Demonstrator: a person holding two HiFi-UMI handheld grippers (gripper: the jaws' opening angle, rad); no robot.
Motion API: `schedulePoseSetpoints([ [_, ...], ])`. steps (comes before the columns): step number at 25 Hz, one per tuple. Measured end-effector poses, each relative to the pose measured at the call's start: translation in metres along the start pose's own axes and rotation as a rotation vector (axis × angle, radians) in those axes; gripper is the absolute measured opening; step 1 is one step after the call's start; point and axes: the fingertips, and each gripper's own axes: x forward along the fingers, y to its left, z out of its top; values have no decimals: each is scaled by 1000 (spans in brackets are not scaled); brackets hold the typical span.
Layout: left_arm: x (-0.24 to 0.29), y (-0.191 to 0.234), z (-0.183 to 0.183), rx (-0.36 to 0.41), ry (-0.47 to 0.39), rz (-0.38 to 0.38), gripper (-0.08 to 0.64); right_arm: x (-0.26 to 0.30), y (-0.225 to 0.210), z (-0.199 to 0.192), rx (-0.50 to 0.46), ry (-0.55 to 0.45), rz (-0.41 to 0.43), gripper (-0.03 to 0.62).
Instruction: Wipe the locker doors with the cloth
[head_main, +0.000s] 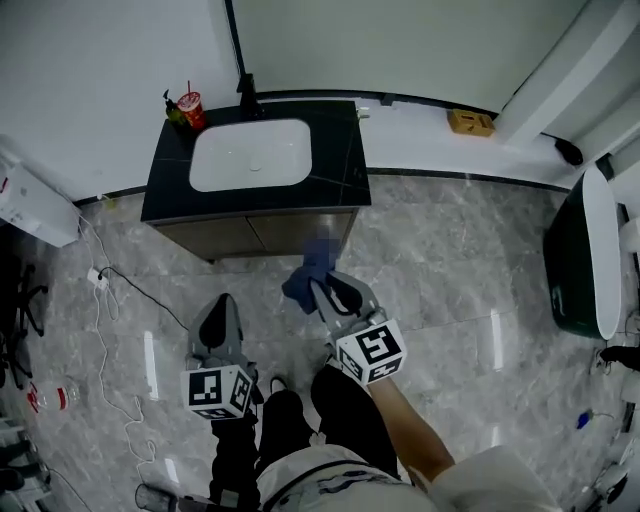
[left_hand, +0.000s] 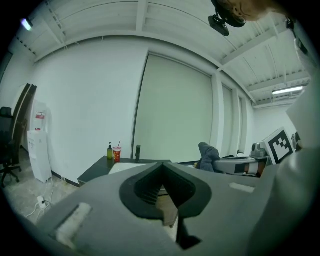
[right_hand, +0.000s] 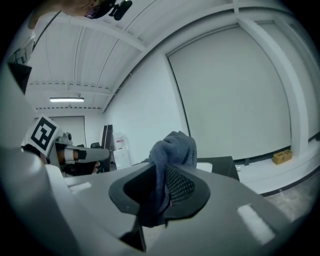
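Note:
A vanity cabinet with a black top (head_main: 335, 150) and white basin stands against the wall, its brown doors (head_main: 255, 234) facing me. My right gripper (head_main: 320, 286) is shut on a blue-grey cloth (head_main: 307, 272), held above the floor just in front of the cabinet's right door. In the right gripper view the cloth (right_hand: 173, 149) bunches up between the jaws of that gripper (right_hand: 162, 175). My left gripper (head_main: 222, 302) hangs lower left, short of the cabinet, jaws shut on nothing. The left gripper view shows that gripper's jaws (left_hand: 162, 166) closed and the cloth (left_hand: 207, 155) off to the right.
A red cup (head_main: 190, 108), a green bottle (head_main: 174, 110) and a black faucet (head_main: 247, 96) stand on the vanity top. A white appliance (head_main: 35, 205) and cables (head_main: 110, 290) are at left. A dark bin (head_main: 580, 250) stands right, a yellow box (head_main: 470, 122) by the wall.

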Motion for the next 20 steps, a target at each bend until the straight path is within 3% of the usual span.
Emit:
schedulePoseSetpoints([
  [10,-82,-27,40,-8,-33,-165,-2,-74,78,68,-5,-139,-184,64],
  [20,-141,-17,48,4,-32,-163,-2,-121,121,84,-21,-183,-232,60],
])
